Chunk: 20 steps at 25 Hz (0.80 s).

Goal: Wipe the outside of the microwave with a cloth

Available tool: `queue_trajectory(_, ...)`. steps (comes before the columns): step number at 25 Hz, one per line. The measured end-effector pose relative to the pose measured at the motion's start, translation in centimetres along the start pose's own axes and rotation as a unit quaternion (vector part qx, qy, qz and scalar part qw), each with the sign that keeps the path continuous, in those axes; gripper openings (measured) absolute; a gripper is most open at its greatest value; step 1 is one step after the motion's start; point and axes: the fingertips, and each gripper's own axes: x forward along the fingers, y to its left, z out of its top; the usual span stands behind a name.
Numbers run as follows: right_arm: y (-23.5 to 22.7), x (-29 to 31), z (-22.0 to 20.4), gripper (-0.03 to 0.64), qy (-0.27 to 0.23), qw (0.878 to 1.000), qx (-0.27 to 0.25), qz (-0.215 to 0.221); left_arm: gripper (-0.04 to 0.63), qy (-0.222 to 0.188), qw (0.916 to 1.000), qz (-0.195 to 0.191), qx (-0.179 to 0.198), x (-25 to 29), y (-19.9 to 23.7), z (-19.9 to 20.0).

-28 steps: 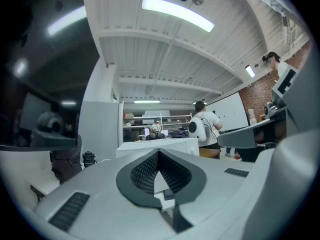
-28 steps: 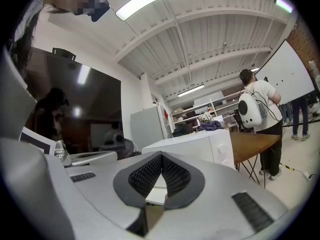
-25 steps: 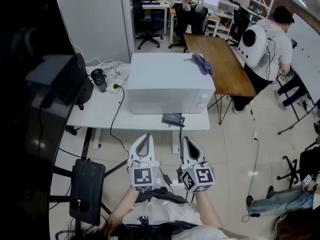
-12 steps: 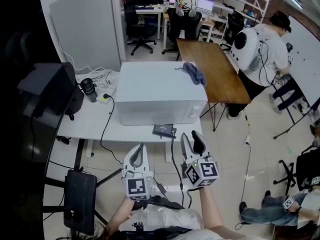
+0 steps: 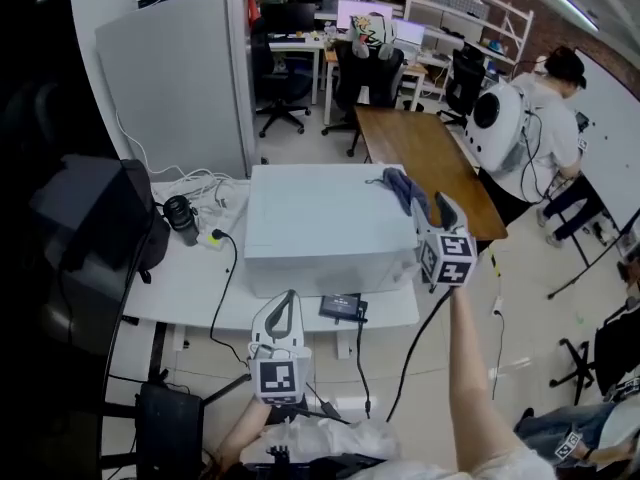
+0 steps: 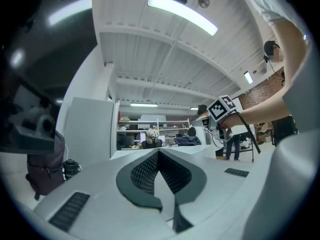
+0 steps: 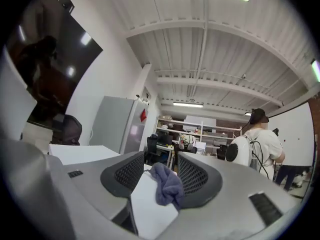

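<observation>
Right gripper view: right gripper (image 7: 161, 173) jaws opening wide, lined up w/ cloth (image 7: 167, 184) between pads, not yet pinched. Cloth sits on microwave (image 7: 145, 201) top, far-right corner. Left gripper (image 6: 159, 155) shut, empty, low near table edge, prob. idle.

White desk (image 5: 190, 293), dark cylindrical container (image 5: 181, 214) on it beside loose white cables (image 5: 205, 183), flat black device (image 5: 342, 307) at its front edge, black bag (image 5: 95, 218) at its left end, brown wooden table (image 5: 425, 148) beyond, grey partition (image 5: 175, 83), black office chair (image 5: 285, 33), person (image 5: 550, 108) with white backpack (image 5: 497, 115) at right.
</observation>
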Motion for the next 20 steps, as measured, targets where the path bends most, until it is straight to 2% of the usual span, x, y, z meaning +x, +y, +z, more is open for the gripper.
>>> queue_trajectory(2, -1.4, 3.6, -1.0, 0.233, 0.043, 0.999, -0.005, -0.001, -0.008, -0.007, 1.0000, -0.004, 0.004, 1.2, 1.9, 0.2)
queue_trajectory(5, -2.3, 8.1, -3.5, 0.245, 0.122, 0.992, 0.000, 0.016, -0.008, -0.009, 0.9998, 0.007, -0.015, 2.4, 4.5, 0.0)
queue_trajectory(11, -3.0, 12.4, -10.2, 0.255, 0.258, 0.965, 0.024, 0.033, -0.008, 0.006, 0.9991, 0.035, -0.023, 4.0, 8.4, -1.6)
queue_trajectory(14, -2.9, 12.8, -11.1, 0.245, 0.269, 0.962, 0.028, 0.045, -0.008, 0.007, 0.9985, 0.050, -0.023, 4.7, 9.1, -1.8)
queue_trajectory(17, -2.8, 13.0, -11.1, 0.146, 0.268, 0.962, 0.008, 0.044, -0.008, 0.006, 0.9980, 0.059, -0.020, 5.6, 9.2, -1.7)
queue_trajectory(20, -2.6, 13.1, -11.0, 0.126, 0.271, 0.961, -0.023, 0.039, -0.008, 0.004, 0.9976, 0.066, -0.022, 6.2, 8.8, -1.4)
